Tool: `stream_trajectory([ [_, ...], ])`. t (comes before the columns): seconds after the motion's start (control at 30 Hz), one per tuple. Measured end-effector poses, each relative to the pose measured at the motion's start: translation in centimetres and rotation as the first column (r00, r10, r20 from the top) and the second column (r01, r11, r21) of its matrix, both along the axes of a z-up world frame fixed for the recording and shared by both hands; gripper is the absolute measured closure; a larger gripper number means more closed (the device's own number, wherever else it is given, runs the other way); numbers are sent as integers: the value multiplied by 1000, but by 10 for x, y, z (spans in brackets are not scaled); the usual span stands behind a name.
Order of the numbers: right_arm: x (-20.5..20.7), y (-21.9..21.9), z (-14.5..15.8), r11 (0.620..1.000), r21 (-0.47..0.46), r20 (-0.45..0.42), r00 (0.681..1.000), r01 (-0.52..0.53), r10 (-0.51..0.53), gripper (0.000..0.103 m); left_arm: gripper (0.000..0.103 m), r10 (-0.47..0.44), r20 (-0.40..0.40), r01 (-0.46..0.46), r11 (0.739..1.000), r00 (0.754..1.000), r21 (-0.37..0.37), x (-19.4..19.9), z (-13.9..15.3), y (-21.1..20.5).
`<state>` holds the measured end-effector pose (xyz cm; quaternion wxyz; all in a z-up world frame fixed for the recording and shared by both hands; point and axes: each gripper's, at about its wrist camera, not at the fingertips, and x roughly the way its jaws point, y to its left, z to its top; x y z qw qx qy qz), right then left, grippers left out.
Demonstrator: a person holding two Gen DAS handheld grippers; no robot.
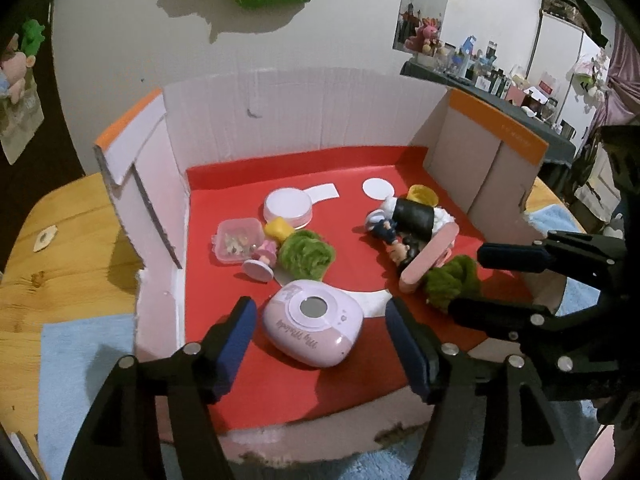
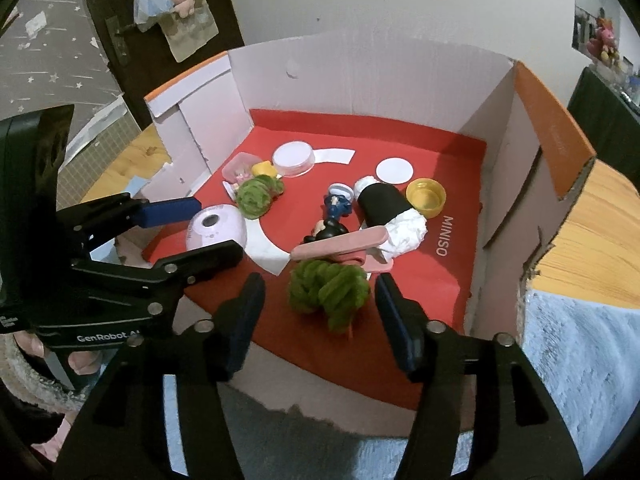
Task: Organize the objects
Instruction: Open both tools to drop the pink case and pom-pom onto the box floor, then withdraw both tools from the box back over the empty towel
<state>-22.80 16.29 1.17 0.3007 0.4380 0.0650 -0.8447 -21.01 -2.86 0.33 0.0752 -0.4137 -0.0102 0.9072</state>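
Observation:
A cardboard box with a red floor (image 1: 280, 384) holds the objects. My left gripper (image 1: 319, 314) stands open around a pink rounded device (image 1: 312, 324) lettered "My Melody", with a gap at each pad. My right gripper (image 2: 319, 290) is open around a green fuzzy ball (image 2: 326, 292) and does not press it. A second green ball (image 1: 306, 254) lies by a pink figurine (image 1: 264, 258) and a small clear pink box (image 1: 236, 242). Each gripper also shows in the other view: the left gripper (image 2: 219, 226), the right gripper (image 1: 486, 282).
A round pink tin (image 1: 287, 208), a black roll stuffed with white paper (image 2: 384, 202), a yellow cap (image 2: 426, 196), a flat pink stick (image 2: 340, 244) and dark figurines (image 2: 332, 228) lie mid-box. High cardboard walls (image 2: 360, 76) ring three sides. A wooden table (image 1: 60, 240) carries the box.

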Motion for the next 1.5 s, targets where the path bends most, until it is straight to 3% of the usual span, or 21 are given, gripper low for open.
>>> stream_trajectory([
  [0.3,18,10,12,1000,-7,-48,998,26,-27,36,27,35,-36,-35,999,999,-10,18,11,-5],
  [0.5,35,21,22,998,-35,-76,996,48,-50,32,18,61,-65,-62,998,996,-21,37,16,-6],
  [0.67,48,29,28,995,-73,-84,994,64,-70,25,1,76,-95,-76,997,993,2,51,21,-9],
  [1.0,72,38,35,990,-100,-109,988,98,-109,19,0,97,-141,-100,995,985,-12,83,28,-3],
  [1.1,78,41,34,988,-107,-110,986,112,-124,11,0,101,-143,-103,995,985,-6,91,26,1],
  [1.5,98,49,15,978,-130,-69,983,162,-171,10,0,123,-102,-119,992,987,39,113,12,5],
])
